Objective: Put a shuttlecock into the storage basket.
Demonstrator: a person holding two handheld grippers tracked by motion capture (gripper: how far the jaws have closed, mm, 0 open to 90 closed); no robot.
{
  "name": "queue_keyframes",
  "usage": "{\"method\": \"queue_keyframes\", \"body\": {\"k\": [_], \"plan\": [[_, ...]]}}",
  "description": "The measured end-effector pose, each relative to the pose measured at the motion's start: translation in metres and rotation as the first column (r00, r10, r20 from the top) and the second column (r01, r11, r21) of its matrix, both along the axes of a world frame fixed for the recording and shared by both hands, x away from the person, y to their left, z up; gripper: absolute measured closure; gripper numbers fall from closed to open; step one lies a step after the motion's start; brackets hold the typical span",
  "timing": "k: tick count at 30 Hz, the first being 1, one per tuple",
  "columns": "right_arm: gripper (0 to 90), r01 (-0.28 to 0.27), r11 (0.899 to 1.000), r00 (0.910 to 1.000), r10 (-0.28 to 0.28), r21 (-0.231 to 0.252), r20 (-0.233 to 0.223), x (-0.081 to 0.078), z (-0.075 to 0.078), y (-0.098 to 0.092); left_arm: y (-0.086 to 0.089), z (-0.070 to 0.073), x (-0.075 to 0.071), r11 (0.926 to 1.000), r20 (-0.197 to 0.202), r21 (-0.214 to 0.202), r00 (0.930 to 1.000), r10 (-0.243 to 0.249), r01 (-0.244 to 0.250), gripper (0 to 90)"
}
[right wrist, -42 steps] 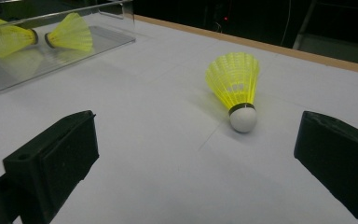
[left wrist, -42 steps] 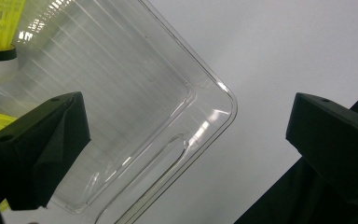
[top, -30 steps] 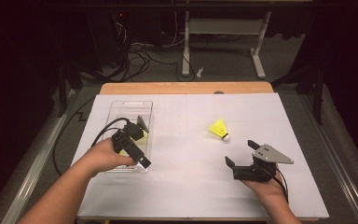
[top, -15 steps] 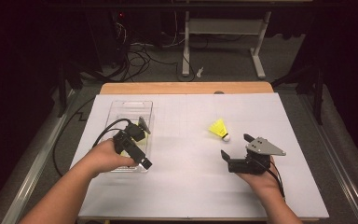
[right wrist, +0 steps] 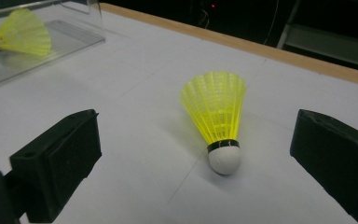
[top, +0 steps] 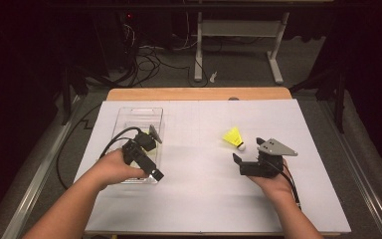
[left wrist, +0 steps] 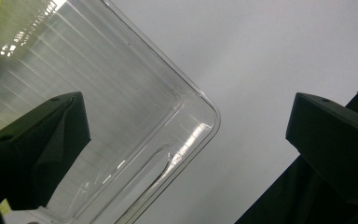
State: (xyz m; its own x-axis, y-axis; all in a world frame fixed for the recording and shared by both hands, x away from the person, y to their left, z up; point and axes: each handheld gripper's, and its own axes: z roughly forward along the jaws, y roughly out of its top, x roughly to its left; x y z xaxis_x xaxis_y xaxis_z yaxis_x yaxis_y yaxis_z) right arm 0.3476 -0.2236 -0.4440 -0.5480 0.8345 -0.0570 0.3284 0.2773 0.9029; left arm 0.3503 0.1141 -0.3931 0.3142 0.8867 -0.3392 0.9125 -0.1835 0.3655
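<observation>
Right of centre in the high view, a yellow shuttlecock (top: 235,137) lies on its side on the white table (top: 199,199), white cork tip toward the lower right. Just below and right of it sits the right gripper (top: 247,153), held in a hand (top: 273,181) entering from the bottom edge; grey three-cornered plate on top. Jaws stand apart, holding nothing. Gripper near the shuttlecock, not touching it.

Right gripper view: shuttlecock (right wrist: 216,119) at frame centre, skirt pointing up and away, cork nearest the camera. It lies ahead of the two black jaws, which rise at lower left and lower right with a wide gap between them. Wooden table edge runs across the upper right. Upper left corner: clear plastic tray (right wrist: 51,42) with a second yellow shuttlecock (right wrist: 18,32) lying inside it.

Left of centre in the high view, the left gripper (top: 151,157) hangs over the near end of the clear tray (top: 129,117), held in the other hand (top: 117,169); black cable loops from it toward the left.

Left gripper view: jaws wide apart, nothing between them. One jaw is over the tray floor, the other over bare table; the tray's rounded corner (left wrist: 209,112) lies between. Bits of yellow at the far left edge, too cropped to identify.
</observation>
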Motion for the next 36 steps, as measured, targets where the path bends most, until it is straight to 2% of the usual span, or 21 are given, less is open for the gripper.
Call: {"method": "queue_keyframes", "body": {"k": [2, 7, 13, 18, 20, 25, 32, 36], "plan": [[5.7, 0.007, 1.000, 0.9998, -0.007, -0.008, -0.020, 0.004, -0.002, 0.000, 0.000, 0.000, 0.000, 1.0000, 0.000, 0.001, 1.0000, 0.002, -0.002, 0.6], [11.3, 0.022, 0.999, 0.9992, -0.023, -0.045, -0.034, 0.015, -0.002, 0.001, 0.001, 0.000, -0.001, 1.0000, 0.002, -0.001, 1.0000, 0.004, -0.004, 0.6], [16.4, 0.026, 0.999, 0.9979, -0.029, -0.042, -0.058, 0.025, 0.004, 0.003, 0.000, 0.000, 0.000, 1.0000, -0.004, -0.006, 1.0000, -0.006, 0.006, 0.6], [20.6, 0.039, 0.999, 0.9961, -0.040, -0.014, -0.079, 0.031, 0.006, 0.002, 0.000, 0.000, -0.001, 0.9999, -0.007, -0.005, 0.9999, -0.013, 0.013, 0.7], [22.1, 0.045, 0.999, 0.9949, -0.044, 0.001, -0.091, 0.034, 0.004, 0.000, 0.000, 0.000, -0.001, 0.9999, -0.006, -0.004, 0.9999, -0.011, 0.011, 0.7], [28.7, 0.058, 0.998, 0.9916, -0.057, 0.004, -0.116, 0.039, 0.000, -0.002, 0.000, 0.001, -0.001, 1.0000, 0.001, -0.009, 1.0000, 0.004, -0.004, 0.7], [39.2, 0.057, 0.998, 0.9867, -0.056, -0.001, -0.152, 0.044, -0.008, -0.003, 0.003, 0.002, -0.001, 0.9999, 0.001, -0.011, 1.0000, 0.004, -0.004, 0.7], [41.9, 0.052, 0.999, 0.9839, -0.053, -0.010, -0.171, 0.046, -0.012, -0.003, 0.003, 0.004, -0.001, 0.9999, 0.004, -0.012, 1.0000, 0.005, -0.005, 0.7]]}}
